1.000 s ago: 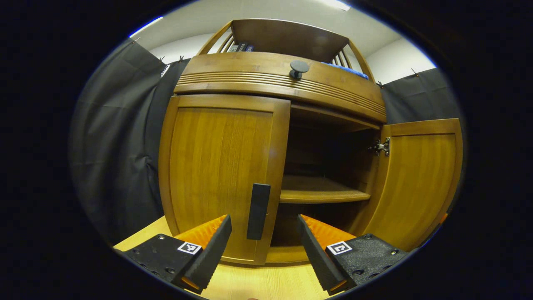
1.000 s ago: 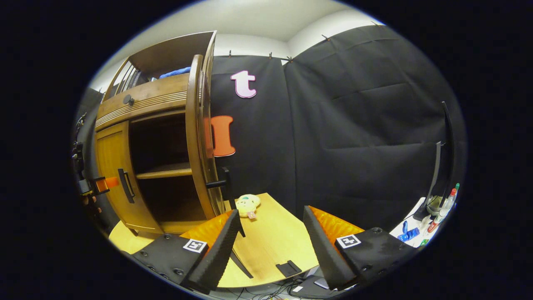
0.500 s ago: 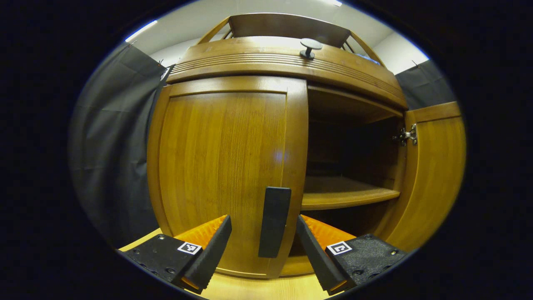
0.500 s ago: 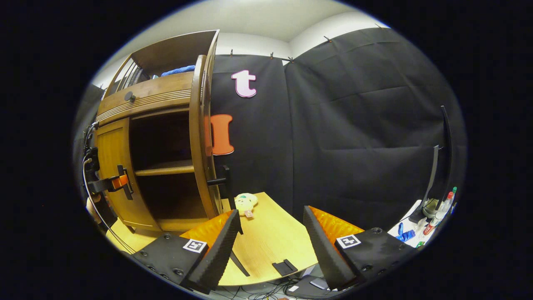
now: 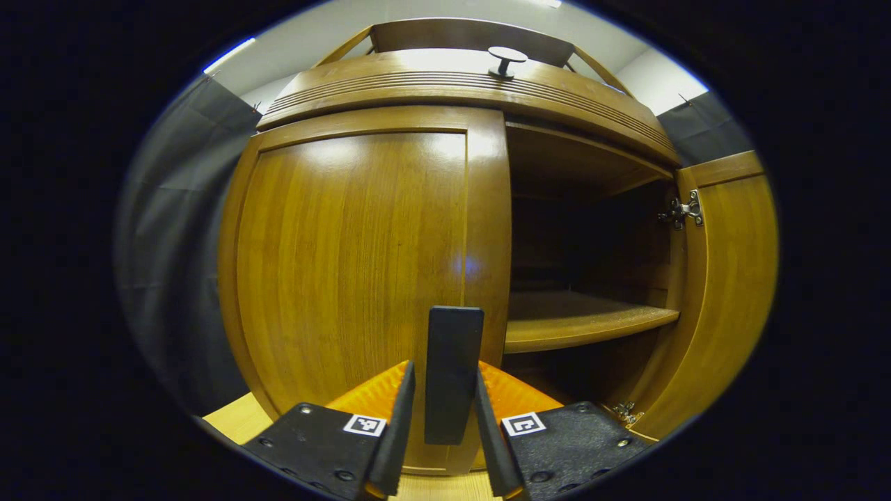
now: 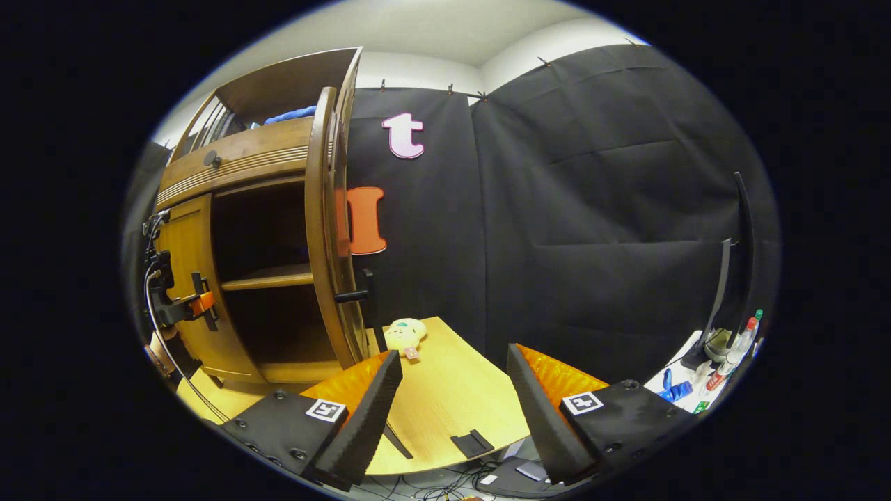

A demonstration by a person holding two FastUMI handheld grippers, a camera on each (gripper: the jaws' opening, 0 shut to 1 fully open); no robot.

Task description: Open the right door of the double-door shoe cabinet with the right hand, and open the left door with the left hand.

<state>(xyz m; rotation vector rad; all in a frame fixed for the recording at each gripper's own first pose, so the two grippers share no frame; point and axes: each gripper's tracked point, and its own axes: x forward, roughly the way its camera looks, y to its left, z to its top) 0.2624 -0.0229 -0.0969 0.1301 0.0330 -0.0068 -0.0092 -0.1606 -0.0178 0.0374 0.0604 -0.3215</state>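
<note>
The wooden shoe cabinet [image 5: 445, 83] looms close in the left gripper view. Its left door [image 5: 348, 264] is closed, and the black vertical handle [image 5: 454, 348] stands between my left gripper's [image 5: 444, 367] fingers, which press on it from both sides. The right door [image 5: 731, 292] stands swung open. In the right gripper view this right door [image 6: 326, 229] shows edge-on with its black handle [image 6: 364, 298] sticking out. My right gripper [image 6: 454, 355] is open and holds nothing, back from the cabinet over the table. The left gripper [image 6: 198, 304] sits at the left door's handle.
Inside the cabinet a shelf [image 5: 585, 323] crosses the dark interior. A round black knob [image 5: 506, 59] sits on the drawer above. A small plush toy [image 6: 405, 332] lies on the wooden table [image 6: 452, 410] by the open door. Bottles and clutter [image 6: 731, 355] stand at the far right.
My left gripper has moved up to the left door's handle and its fingers have come together on it. The right gripper has stayed open and barely shifted.
</note>
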